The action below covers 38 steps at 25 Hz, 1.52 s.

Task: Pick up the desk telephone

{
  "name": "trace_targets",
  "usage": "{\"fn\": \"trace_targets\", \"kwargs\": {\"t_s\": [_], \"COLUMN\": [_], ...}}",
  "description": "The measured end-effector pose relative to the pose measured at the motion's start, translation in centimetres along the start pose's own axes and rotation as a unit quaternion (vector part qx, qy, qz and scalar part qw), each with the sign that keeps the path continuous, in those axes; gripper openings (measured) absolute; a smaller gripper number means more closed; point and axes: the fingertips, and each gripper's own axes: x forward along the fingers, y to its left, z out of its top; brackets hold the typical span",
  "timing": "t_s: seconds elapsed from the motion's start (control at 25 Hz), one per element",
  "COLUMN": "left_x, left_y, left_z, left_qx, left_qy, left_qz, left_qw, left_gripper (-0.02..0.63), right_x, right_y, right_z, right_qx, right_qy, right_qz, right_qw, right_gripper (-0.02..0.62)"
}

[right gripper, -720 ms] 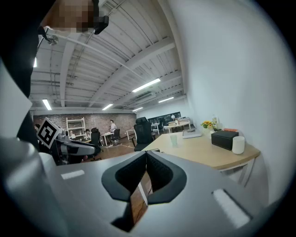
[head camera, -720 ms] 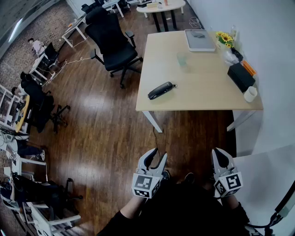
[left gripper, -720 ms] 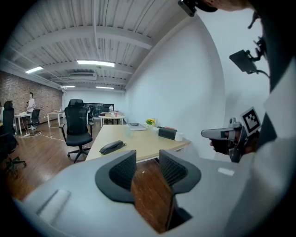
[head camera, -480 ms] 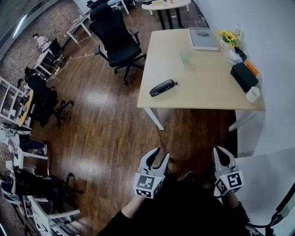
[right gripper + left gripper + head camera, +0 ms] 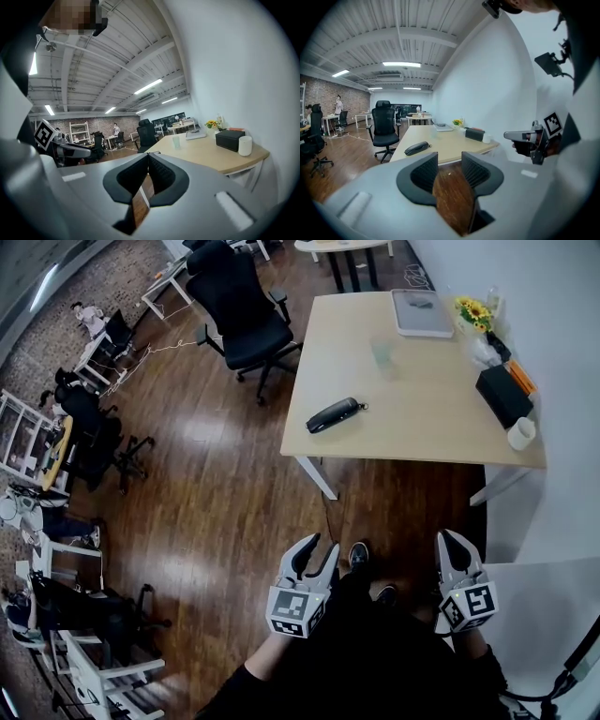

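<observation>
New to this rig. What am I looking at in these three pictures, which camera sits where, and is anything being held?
There is no robot here: a person carries a hand-held gripper in each hand. The head view comes from a camera on the person's head, looking steeply down. The left hand-held gripper and the right hand-held gripper show at the bottom, above the wooden floor. The other two pictures come from cameras riding on each gripper, looking along its jaws. The left's jaws stand slightly apart and the right's are together; both hold nothing. Ahead stands a desk. On it are a black telephone near its left edge, a grey laptop, a glass, flowers, a black box and a white cup. The telephone is untouched.
</observation>
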Motion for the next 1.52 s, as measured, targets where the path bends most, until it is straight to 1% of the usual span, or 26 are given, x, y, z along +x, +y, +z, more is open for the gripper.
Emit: {"fn": "trace_targets", "kwargs": {"t_s": [0.08,0.2,0.32,0.52,0.64,0.72,0.8,0.84,0.88,0.92,1.0,1.04,1.08,1.12,1.16,1.24,1.32,1.4,1.52], "left_x": [0.9,2.6,4.9,10.5,14.3,16.8,19.4,20.7,22.1,23.5,26.2,27.6,28.9,30.1,31.3,33.6,35.7,37.4,38.9], "left_y": [0.2,0.8,2.4,7.6,11.7,14.4,16.7,17.6,18.6,19.4,20.8,21.3,21.6,21.8,21.9,22.2,22.5,22.6,22.5], "left_z": [0.7,2.5,3.1,3.4,4.7,5.9,6.4,6.2,5.9,5.5,4.6,4.1,3.4,2.4,1.3,-0.8,-2.5,-4.0,-5.8], "left_qx": [0.001,0.027,0.025,0.038,0.026,0.025,0.041,0.055,0.068,0.077,0.09,0.101,0.12,0.144,0.172,0.23,0.271,0.287,0.276], "left_qy": [-0.013,-0.036,-0.039,-0.03,-0.03,-0.031,-0.023,-0.013,-0.001,0.012,0.039,0.057,0.08,0.106,0.135,0.187,0.225,0.258,0.304], "left_qz": [0.0,-0.008,-0.019,-0.033,-0.046,-0.056,-0.072,-0.083,-0.093,-0.103,-0.119,-0.129,-0.14,-0.152,-0.165,-0.185,-0.194,-0.206,-0.227], "left_qw": [0.9999,0.999,0.9988,0.9982,0.9981,0.9976,0.9962,0.9949,0.9933,0.9917,0.988,0.9848,0.9797,0.972,0.9617,0.9371,0.9154,0.8991,0.8832], "left_gripper": [0.14,0.14,0.143,0.144,0.143,0.144,0.148,0.185,0.245,0.258,0.259,0.259,0.259,0.258,0.258,0.258,0.258,0.258,0.258], "right_x": [0.5,1.8,4.0,9.9,14.5,17.7,20.9,22.5,24.0,25.4,27.7,28.7,29.6,30.4,31.1,32.3,33.4,34.4,35.8], "right_y": [-0.5,-1.6,-2.4,-4.0,-3.7,-3.1,-2.6,-2.4,-2.3,-2.2,-2.1,-2.1,-2.1,-2.1,-2.2,-2.7,-3.5,-4.4,-5.2], "right_z": [0.0,0.4,0.8,1.2,2.3,3.1,4.1,4.6,5.0,5.4,6.1,6.4,6.6,6.9,7.0,7.1,7.0,6.8,7.4], "right_qx": [0.0,-0.004,-0.009,-0.017,-0.021,-0.031,-0.046,-0.054,-0.059,-0.062,-0.065,-0.067,-0.068,-0.069,-0.068,-0.063,-0.056,-0.052,-0.042], "right_qy": [0.001,0.0,-0.001,0.012,0.031,0.044,0.055,0.059,0.063,0.066,0.071,0.073,0.075,0.075,0.075,0.078,0.08,0.082,0.073], "right_qz": [-0.002,-0.014,-0.024,-0.047,-0.054,-0.053,-0.056,-0.059,-0.062,-0.066,-0.07,-0.07,-0.07,-0.068,-0.067,-0.065,-0.061,-0.055,-0.042], "right_qw": [1.0,1.0,1.0,0.999,0.998,0.997,0.996,0.995,0.994,0.994,0.993,0.993,0.992,0.992,0.993,0.993,0.993,0.994,0.996], "right_gripper": [0.005,0.005,0.005,0.005,0.002,0.002,0.002,0.004,0.016,0.018,0.021,0.021,0.021,0.021,0.021,0.021,0.021,0.021,0.02]}}
